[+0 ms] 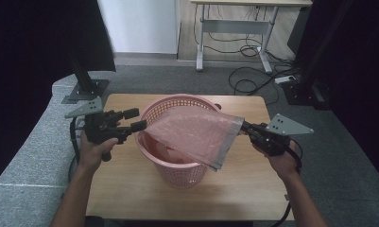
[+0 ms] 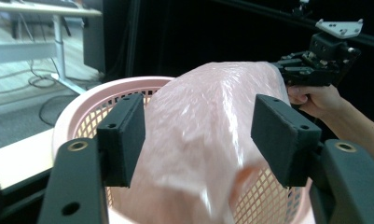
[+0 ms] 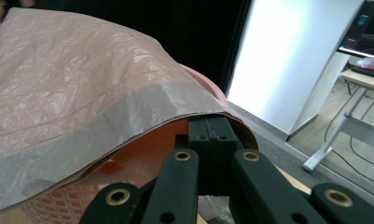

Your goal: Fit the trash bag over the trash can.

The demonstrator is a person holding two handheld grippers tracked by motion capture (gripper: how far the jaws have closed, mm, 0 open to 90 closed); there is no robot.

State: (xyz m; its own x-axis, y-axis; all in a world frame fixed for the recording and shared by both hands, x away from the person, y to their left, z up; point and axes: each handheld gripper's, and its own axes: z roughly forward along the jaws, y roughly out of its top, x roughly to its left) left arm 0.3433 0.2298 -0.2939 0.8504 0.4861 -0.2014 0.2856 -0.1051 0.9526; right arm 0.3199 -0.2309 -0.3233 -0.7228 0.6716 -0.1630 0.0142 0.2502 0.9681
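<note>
- Your right gripper (image 1: 246, 126) pinches the grey-banded edge of the pink plastic bag (image 1: 196, 135), jaws pressed together on the film
- Your left gripper (image 1: 139, 119) stands spread at the opposite end, pads clear of the plastic
- The bag lies stretched across the top of the pink basket (image 1: 177, 172) on the wooden table (image 1: 130, 189); lining the basket looks barely begun, with the mouth unopened
- The basket's floor and the bag's underside stay hidden
</note>
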